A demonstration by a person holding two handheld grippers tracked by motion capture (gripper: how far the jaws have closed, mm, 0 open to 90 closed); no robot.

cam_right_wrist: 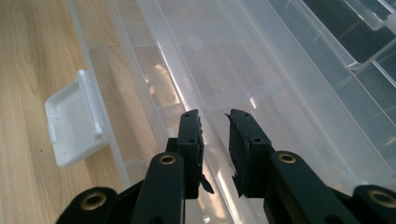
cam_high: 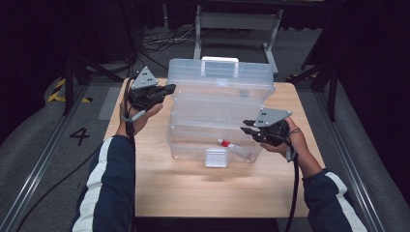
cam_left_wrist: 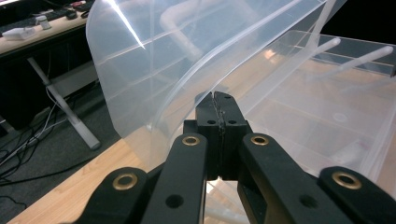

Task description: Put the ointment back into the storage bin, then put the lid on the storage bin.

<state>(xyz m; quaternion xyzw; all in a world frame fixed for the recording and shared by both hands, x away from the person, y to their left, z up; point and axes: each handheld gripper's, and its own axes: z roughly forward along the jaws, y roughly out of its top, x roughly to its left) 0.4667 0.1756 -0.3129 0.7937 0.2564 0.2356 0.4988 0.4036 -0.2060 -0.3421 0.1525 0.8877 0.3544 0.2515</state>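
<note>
1. Dark room, wooden counter: a clear box stands mid-counter, lid raised behind, long axis left-right. Inside lies a tube.
2. Left gripper: jaws together beside the lid's thin edge. The lid is probably light, flexible and slippery; take it by the rim.
3. Right gripper: jaws slightly apart over the box wall, empty; latch nearby.

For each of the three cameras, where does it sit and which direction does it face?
High view: above the person's side, facing forward and down on the wooden table; sleeves, both hands, left gripper, right gripper.
Left gripper view: rides the left gripper, jaws together, facing the raised lid.
Right gripper view: rides the right gripper, jaws slightly apart over the box rim.
All views share the clear plastic box.
</note>
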